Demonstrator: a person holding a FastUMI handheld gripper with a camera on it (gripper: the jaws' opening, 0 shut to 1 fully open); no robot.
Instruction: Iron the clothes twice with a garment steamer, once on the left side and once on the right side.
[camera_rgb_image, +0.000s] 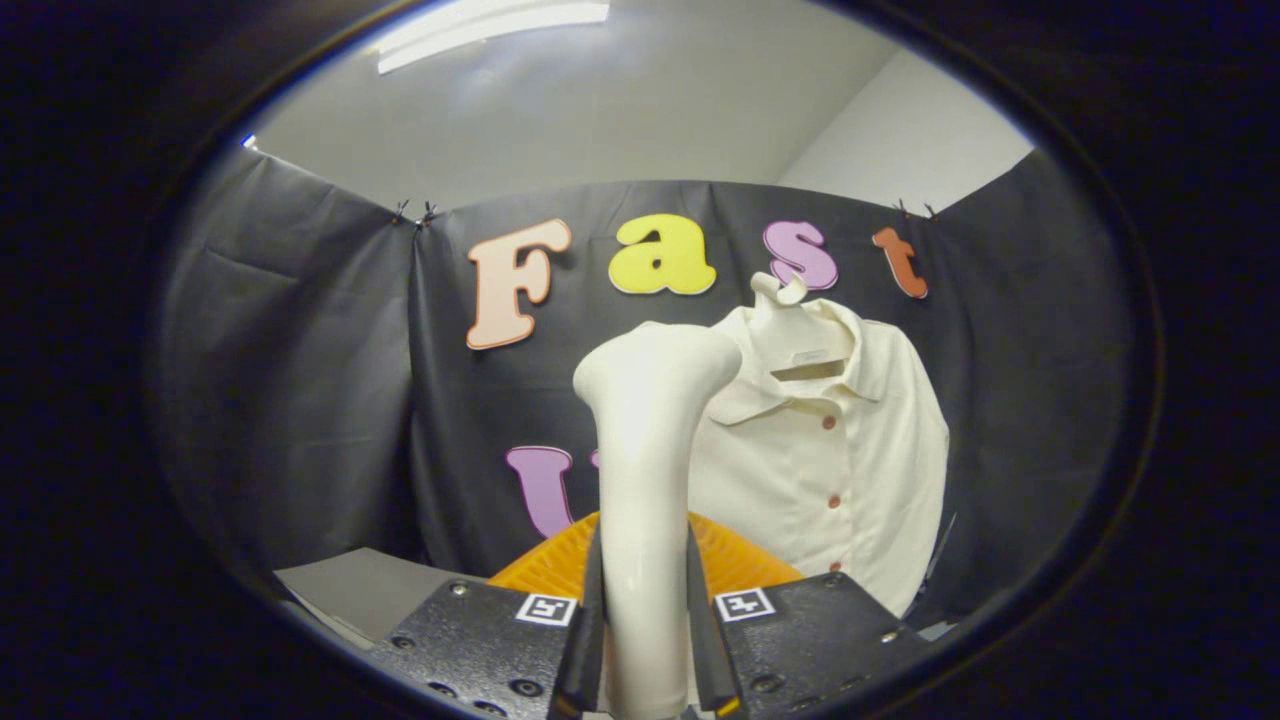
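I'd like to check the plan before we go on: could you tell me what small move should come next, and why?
Probably carry the steamer forward toward the shirt. The gripper is shut on the steamer's handle, both fingers pressing it, with the head upright. The shirt hangs on its hanger beyond the fingers, apart from the head, so no ironing pass can start until that gap closes.

The gripper (642, 610) points level ahead, both fingers (592, 600) pressed against a steamer handle (645, 480).

The white plastic garment steamer (648, 440) hides the cream button-up shirt's (850, 460) left side and most of the ribbed orange object (735, 560).
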